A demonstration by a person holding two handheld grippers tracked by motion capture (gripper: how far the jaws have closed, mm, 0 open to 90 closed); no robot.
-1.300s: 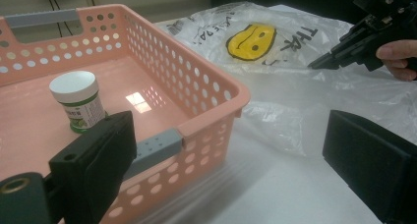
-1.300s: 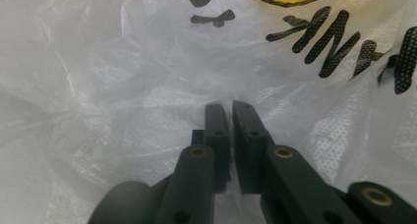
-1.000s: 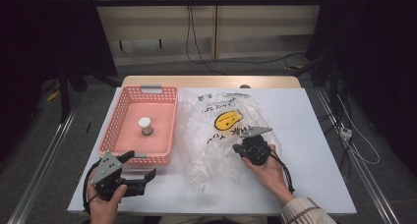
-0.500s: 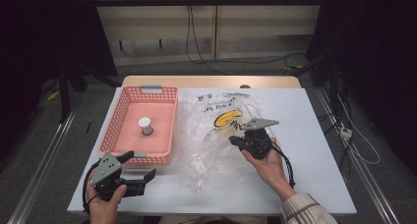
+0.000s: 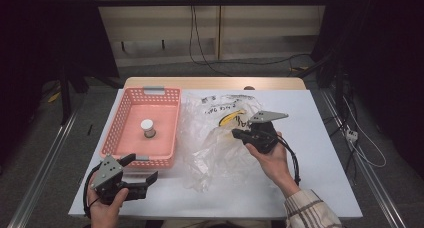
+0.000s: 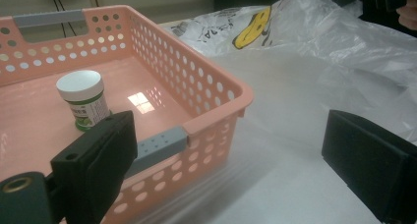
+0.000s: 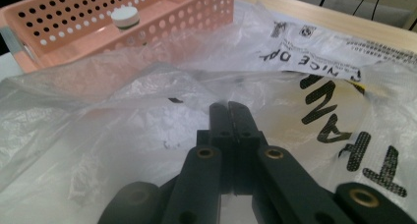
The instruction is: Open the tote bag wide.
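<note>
White counter in a dark room, my bag job barely begun.
My right tool is clenched on a pinch of the clear plastic bag; left tool released, idle beside the pink basket, where the small jar waits unbagged.

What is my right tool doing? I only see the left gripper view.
Observer: The right tool is shut, apparently pinching the plastic bag film at its tips.
Operator: Is the bag lifted?
Observer: In the high view it tents up toward that tool, and its edges lie on the table.
Operator: Anything besides the jar in the basket?
Observer: No. The high view shows the jar alone in the basket.
</note>
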